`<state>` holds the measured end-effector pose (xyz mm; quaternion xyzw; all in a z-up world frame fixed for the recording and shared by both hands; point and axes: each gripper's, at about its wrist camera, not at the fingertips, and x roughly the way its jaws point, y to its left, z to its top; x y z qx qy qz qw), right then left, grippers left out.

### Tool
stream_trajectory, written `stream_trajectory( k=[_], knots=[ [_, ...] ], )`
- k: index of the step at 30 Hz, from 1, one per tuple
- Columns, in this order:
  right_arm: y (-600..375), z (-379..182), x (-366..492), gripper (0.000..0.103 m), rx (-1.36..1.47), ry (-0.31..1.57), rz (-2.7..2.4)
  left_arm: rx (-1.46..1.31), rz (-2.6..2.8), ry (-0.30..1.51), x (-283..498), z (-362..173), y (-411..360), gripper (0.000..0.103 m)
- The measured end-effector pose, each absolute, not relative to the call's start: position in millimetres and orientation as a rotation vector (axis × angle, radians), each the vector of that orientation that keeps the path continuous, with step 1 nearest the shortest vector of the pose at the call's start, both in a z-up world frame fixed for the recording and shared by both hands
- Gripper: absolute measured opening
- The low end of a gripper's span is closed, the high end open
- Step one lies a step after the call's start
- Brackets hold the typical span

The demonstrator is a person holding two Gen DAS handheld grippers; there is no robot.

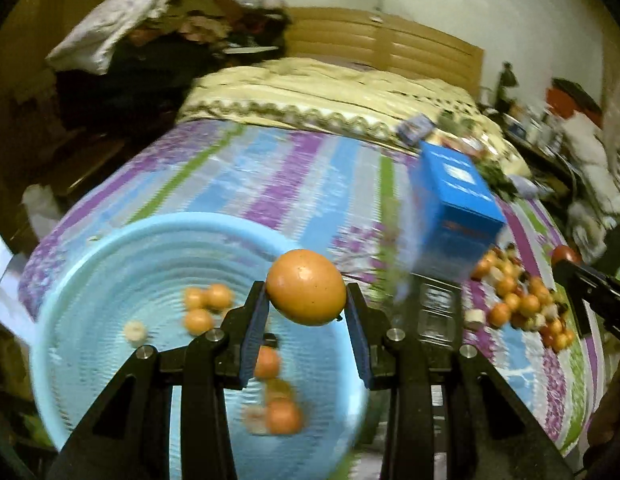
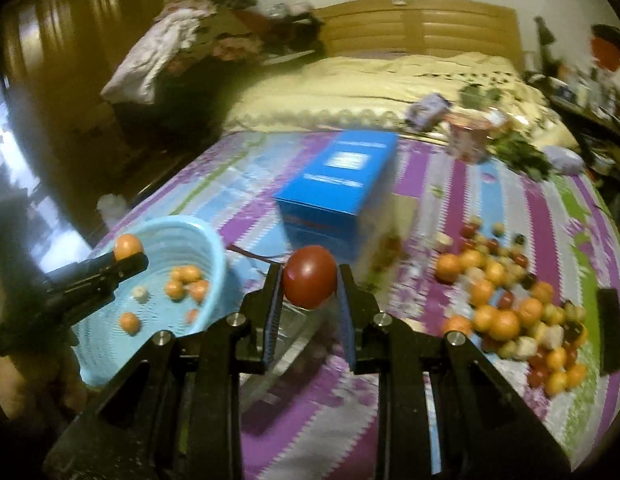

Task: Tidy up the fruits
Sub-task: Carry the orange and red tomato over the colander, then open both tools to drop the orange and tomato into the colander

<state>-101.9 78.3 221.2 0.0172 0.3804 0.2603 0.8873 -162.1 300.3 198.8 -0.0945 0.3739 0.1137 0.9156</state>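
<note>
orange fruit (image 1: 306,287) between left gripper (image 1: 306,300) fingers

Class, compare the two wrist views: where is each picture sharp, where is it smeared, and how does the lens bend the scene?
Left wrist view: the round orange fruit in the left gripper is crisp; the light blue plastic basket is motion-smeared. Right wrist view: the dark red fruit in the right gripper is sharp; the blue cardboard box blurs. Both bulge fisheye-style, with dark corners.

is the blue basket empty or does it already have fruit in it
Not empty: the blue basket holds several small orange fruits scattered on its bottom.
</note>
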Motion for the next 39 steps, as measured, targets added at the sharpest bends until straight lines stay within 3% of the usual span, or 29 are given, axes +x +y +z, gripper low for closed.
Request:
stream_trajectory(
  k=[18, 39],
  knots=[
    [219.1, 224.3, -109.5, 0.027, -0.08, 0.864, 0.772, -0.273, 0.368, 0.795, -207.6, 190.1, 395.1, 0.04],
    [256.8, 179.3, -100.0, 0.027, -0.128, 1.079, 0.817, -0.325, 0.38, 0.921, -200.3, 147.1, 422.9, 0.04]
  ],
)
